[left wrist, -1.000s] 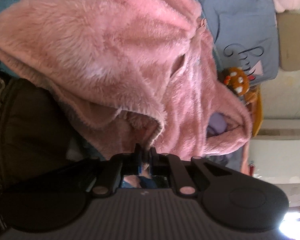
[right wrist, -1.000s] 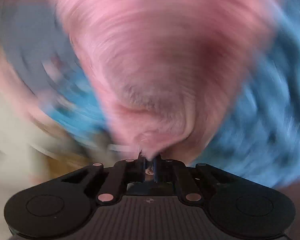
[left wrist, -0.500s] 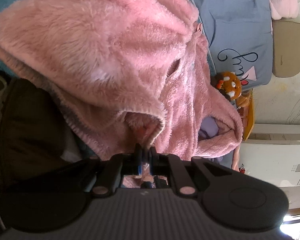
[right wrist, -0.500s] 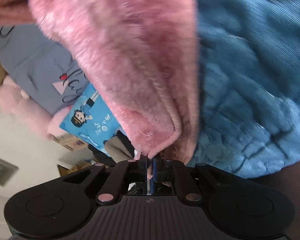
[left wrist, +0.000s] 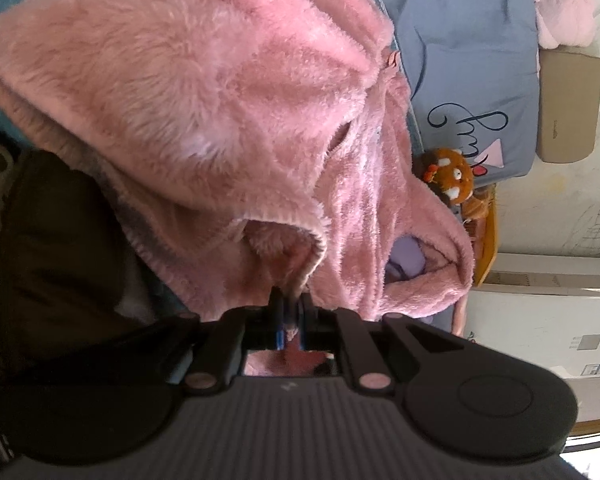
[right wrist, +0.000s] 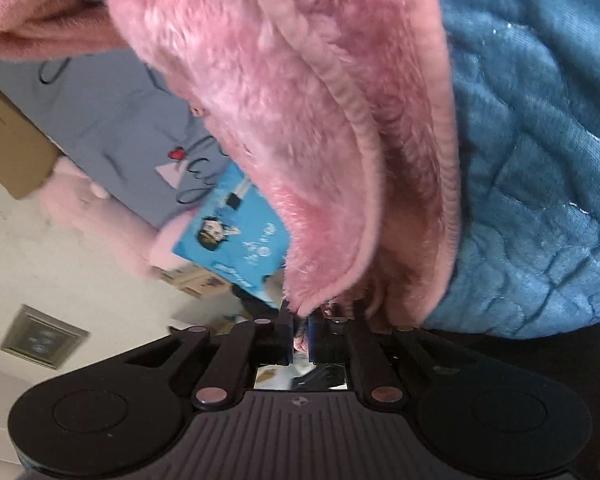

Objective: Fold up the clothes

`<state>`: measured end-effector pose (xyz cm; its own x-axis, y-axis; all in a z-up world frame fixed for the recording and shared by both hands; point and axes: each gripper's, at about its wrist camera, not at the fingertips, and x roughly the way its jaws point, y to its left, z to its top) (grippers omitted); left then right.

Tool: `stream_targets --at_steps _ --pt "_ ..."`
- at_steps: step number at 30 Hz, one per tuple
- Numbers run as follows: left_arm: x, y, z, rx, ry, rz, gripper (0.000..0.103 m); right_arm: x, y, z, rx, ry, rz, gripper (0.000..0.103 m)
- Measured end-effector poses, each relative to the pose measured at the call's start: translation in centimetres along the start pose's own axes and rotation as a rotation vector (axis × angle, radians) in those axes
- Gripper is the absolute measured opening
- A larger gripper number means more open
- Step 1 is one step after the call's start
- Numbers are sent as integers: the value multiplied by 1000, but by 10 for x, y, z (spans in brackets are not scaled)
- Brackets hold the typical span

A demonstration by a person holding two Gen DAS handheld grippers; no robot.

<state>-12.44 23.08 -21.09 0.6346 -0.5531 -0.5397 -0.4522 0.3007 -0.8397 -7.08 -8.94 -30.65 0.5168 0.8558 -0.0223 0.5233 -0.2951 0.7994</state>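
**Both grippers pinching pink fleece, held up ahead of the fold**

Behind everything, a quilted teal-blue velvety bedspread point(right wrist: 540, 160) is filling the right side of the right wrist view, w/ a grey-blue pillow printed w/ black script and a red heart point(left wrist: 472, 60) lying further back, near a brown cardboard box point(left wrist: 568, 104) and a small orange plush toy point(left wrist: 448, 176) by the cream wall.

Fluffy pink fleece garment point(left wrist: 204, 100) is hanging in front of both cams, bunched and draped, not lying flat. Left gripper point(left wrist: 290, 312) is sitting w/ jaws together, clamped on a hemmed edge of the fleece, right by an opening that looks like a cuff or pocket – can't tell which. Right gripper point(right wrist: 300, 332) is likewise closed down on a ribbed hem edge; pink fabric is showing between the blue pads. A bright blue printed cushion w/ a cartoon figure point(right wrist: 236, 236) is peeking out behind the fleece in right view.

Step in hand, as I'm reading it: garment is being held by two edge pts, approx. the spread-out / line-up stage before the first fold. Fold itself not yet made – no neat crease showing anywhere.

Next move is probably calling for pulling the two grips apart to take slack out, then lowering the fleece flat onto the bedspread. Thick pile is bulky and may slip from a thin pinch, so grips need staying firm.
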Motion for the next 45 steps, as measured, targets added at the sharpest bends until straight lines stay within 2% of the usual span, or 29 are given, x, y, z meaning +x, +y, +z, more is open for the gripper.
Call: stream_targets --at_steps 8,14,17,19,24,35,45 --pt "-2 1 0 -13 -4 -25 7 7 18 -6 -193 -26 -163 9" --pt "-2 0 0 -14 -7 -21 7 11 21 -7 -249 13 -194 15" --pt "-2 1 0 -19 -6 -27 7 12 26 -7 -286 -1 -203 15" --pt "-3 1 -1 -18 -7 -27 7 9 27 -7 -302 -12 -200 10" --pt "-4 3 0 -42 -17 -45 7 2 21 -5 -271 -12 -185 8" --pt "0 -1 -6 -81 -45 -42 7 1 6 -8 -108 -13 -93 8" --pt "-3 -10 -17 -107 -126 -6 7 0 2 -15 -58 -30 -59 8"
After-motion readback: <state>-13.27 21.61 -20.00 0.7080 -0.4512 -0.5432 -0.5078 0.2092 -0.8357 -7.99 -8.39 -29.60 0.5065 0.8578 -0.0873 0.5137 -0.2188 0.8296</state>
